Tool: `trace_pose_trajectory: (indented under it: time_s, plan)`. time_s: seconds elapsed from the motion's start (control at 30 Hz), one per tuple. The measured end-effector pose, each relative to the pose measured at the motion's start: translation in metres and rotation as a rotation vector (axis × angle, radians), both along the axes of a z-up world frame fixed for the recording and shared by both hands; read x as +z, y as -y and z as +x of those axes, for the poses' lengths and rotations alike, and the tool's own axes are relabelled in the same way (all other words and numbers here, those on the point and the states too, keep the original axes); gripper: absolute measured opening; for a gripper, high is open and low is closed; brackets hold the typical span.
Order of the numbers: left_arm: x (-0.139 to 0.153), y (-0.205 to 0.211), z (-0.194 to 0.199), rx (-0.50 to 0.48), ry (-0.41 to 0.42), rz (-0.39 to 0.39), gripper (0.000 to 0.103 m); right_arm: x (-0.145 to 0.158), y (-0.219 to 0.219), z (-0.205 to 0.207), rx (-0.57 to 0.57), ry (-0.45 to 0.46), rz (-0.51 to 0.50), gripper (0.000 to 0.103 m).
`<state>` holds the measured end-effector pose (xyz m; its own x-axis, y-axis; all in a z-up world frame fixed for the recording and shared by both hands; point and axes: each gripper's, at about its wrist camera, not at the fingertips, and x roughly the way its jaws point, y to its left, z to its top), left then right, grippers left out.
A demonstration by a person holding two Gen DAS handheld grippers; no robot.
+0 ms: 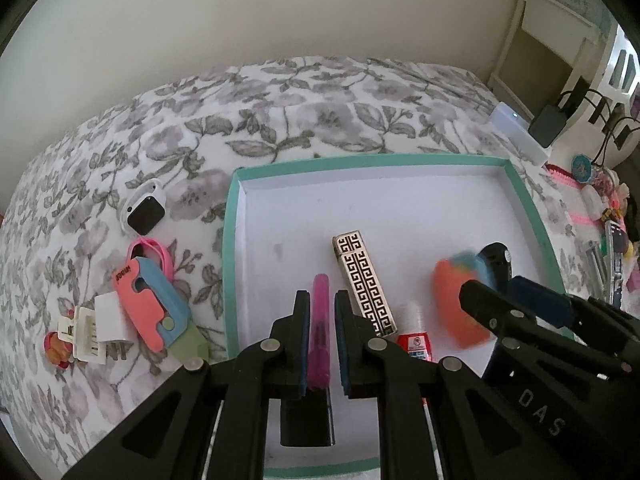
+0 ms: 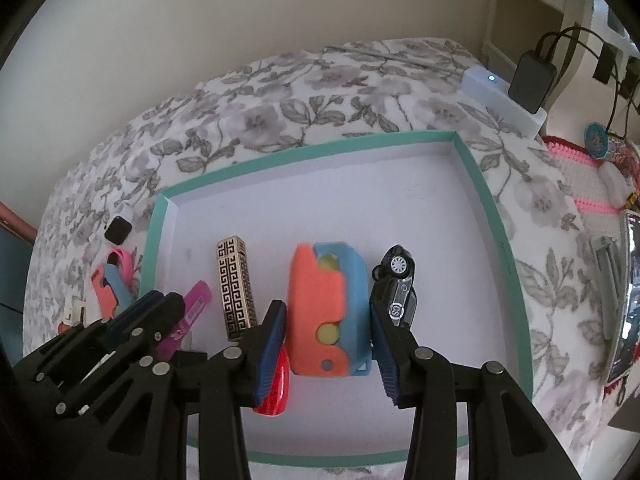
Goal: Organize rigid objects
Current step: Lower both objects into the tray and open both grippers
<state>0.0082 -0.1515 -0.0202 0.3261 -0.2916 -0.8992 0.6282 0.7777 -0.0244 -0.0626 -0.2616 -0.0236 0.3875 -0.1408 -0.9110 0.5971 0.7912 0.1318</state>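
Observation:
A white tray with a teal rim (image 1: 230, 216) (image 2: 472, 156) lies on the floral bedspread. My left gripper (image 1: 321, 300) straddles a pink highlighter (image 1: 319, 332) inside the tray; a small gap shows on each side, so it is open. My right gripper (image 2: 328, 312) holds an orange and blue toy (image 2: 326, 308) (image 1: 460, 304) over the tray floor, both pads against its sides. A Greek-key patterned lighter (image 1: 364, 284) (image 2: 236, 284), a black toy car (image 2: 396, 286) and a red-capped tube (image 1: 416, 344) lie in the tray.
Left of the tray on the bedspread lie a white smartwatch (image 1: 144, 210), a pink, blue and green toy knife (image 1: 156, 308), a pink loop (image 1: 154, 252) and a white clip (image 1: 92, 334). A white power strip (image 2: 504, 100) with chargers and cluttered items sits at the right.

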Motion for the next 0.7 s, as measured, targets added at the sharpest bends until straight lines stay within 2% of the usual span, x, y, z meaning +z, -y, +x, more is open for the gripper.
trace_pose_trajectory:
  time_s: [0.17, 0.3, 0.43, 0.7]
  plan:
    - [0.005, -0.002, 0.001, 0.006, 0.000, -0.002, 0.023, 0.014, -0.001, -0.001, 0.004, 0.017, -0.031, 0.053]
    - [0.015, -0.007, 0.002, 0.027, 0.018, -0.022, 0.025, 0.026, -0.003, -0.001, 0.008, 0.038, -0.057, 0.053]
    - [0.026, -0.015, 0.005, 0.059, 0.040, -0.047, 0.036, 0.041, -0.005, -0.003, 0.010, 0.065, -0.088, 0.053]
    - [0.044, -0.041, 0.016, 0.170, 0.082, -0.084, 0.040, 0.058, -0.007, -0.007, 0.012, 0.103, -0.122, 0.053]
